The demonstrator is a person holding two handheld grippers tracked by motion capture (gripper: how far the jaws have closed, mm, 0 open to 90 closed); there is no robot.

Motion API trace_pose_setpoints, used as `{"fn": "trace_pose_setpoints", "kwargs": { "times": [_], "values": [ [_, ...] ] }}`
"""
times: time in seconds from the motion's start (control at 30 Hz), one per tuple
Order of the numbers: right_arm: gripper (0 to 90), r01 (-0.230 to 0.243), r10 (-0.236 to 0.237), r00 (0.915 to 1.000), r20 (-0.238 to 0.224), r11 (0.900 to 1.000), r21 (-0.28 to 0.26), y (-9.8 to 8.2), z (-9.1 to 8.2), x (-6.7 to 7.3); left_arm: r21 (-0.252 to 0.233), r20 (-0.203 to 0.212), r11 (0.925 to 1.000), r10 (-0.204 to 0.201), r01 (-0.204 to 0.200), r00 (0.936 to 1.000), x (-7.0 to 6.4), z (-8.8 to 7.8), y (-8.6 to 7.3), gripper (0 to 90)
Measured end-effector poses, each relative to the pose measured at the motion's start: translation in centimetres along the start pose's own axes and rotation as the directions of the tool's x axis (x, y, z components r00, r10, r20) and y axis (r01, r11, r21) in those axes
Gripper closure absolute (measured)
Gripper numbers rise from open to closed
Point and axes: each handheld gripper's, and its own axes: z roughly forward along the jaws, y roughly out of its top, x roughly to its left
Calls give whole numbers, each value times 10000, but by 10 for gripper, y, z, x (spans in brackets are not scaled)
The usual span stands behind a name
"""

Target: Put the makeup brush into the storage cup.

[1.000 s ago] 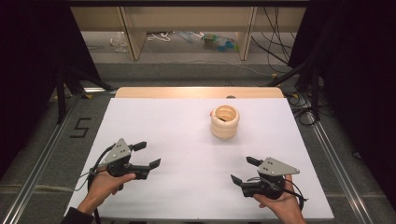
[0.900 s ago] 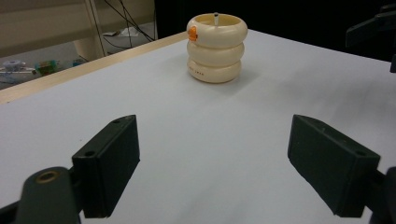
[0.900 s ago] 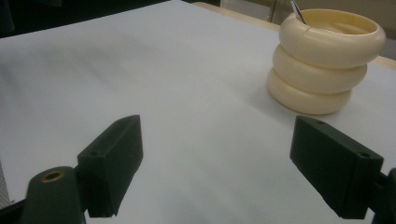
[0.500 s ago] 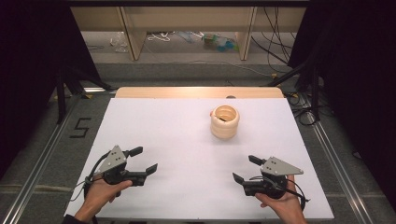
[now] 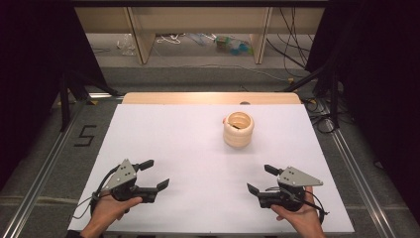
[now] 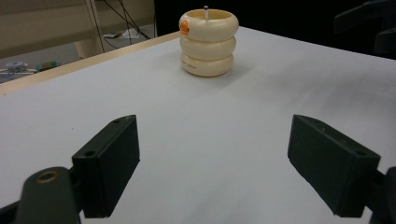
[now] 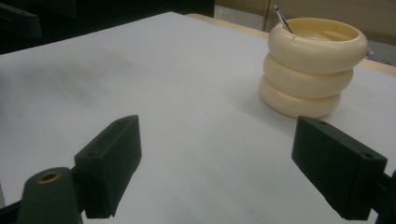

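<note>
The left gripper (image 5: 152, 174) sits near the table's (image 5: 163, 129) front edge, well short of the holder (image 5: 238, 129), its jaws spread wide with nothing between them. The right gripper (image 5: 261, 179) is likewise near the front edge, on the other side, also wide open and empty. Both point roughly toward the holder, which stands farther back, right of the table's middle, apart from both.

The holder is a cream pot shaped like three stacked rings, upright, with a small orange mark (image 6: 184, 27) near its rim. A thin metal rod (image 7: 283, 19) leans inside it and pokes just above the rim; what it is cannot be told.

The holder looks stiff and smooth, probably light plastic or glazed ware, so it could slide on the white sheet if pushed. The grooves between rings offer the surest hold: jaws across the middle ring should seat there. The rod looks slender and slick, best pinched near its top.
</note>
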Motion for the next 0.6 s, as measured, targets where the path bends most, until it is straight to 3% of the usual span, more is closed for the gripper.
{"fn": "trace_pose_setpoints", "kwargs": {
  "times": [0.2, 0.4, 0.57, 0.6],
  "values": [
    [168, -24, 24, 10000, -7, 10000, -28, 0, 0, 0, -4, -18, 10000, 78, -78, 10000, 1, 0, -1, 166],
    [168, -13, 14, 9999, 104, 9999, -148, 0, 1, 0, -66, -148, 9999, -147, 146, 9998, 3, -1, -1, 166],
    [168, 4, -4, 10000, 47, 10000, -4, 0, 1, 0, -30, -136, 9999, -104, 103, 9999, 2, -1, 0, 166],
    [168, 12, -12, 10000, 50, 10000, -2, 0, 1, 0, -28, -105, 10000, 59, -60, 9999, 3, -1, 0, 166]
  ]
}}
